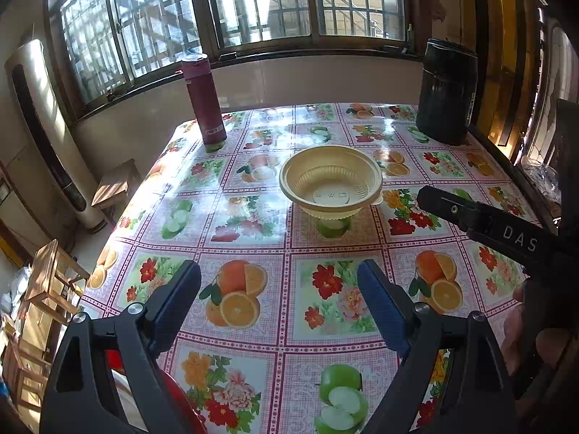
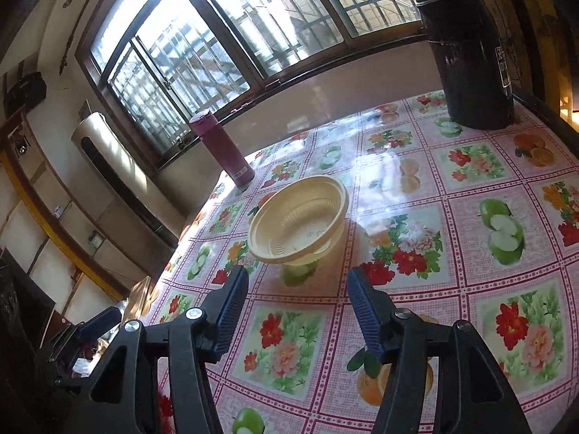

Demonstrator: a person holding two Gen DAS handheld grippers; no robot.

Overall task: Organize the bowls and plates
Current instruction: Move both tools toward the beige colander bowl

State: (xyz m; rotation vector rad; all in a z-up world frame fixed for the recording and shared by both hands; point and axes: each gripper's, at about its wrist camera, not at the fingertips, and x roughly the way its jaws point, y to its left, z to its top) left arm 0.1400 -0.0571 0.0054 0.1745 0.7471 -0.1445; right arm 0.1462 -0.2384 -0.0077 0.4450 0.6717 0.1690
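A cream plastic bowl [image 1: 331, 181] stands upright in the middle of the table; it also shows in the right wrist view [image 2: 298, 218]. My left gripper [image 1: 278, 282] is open and empty, held above the table well in front of the bowl. My right gripper [image 2: 298, 285] is open and empty, just in front of the bowl and not touching it; its black body shows at the right of the left wrist view [image 1: 481, 220]. A red round object [image 1: 173, 398], partly hidden under the left gripper, lies at the near table edge.
The table carries a fruit-and-flower patterned cloth [image 1: 253, 217]. A maroon bottle [image 1: 204, 101] stands at the far left, a tall black canister [image 1: 447, 94] at the far right. Wooden stools [image 1: 54, 282] stand left of the table. A window wall lies behind.
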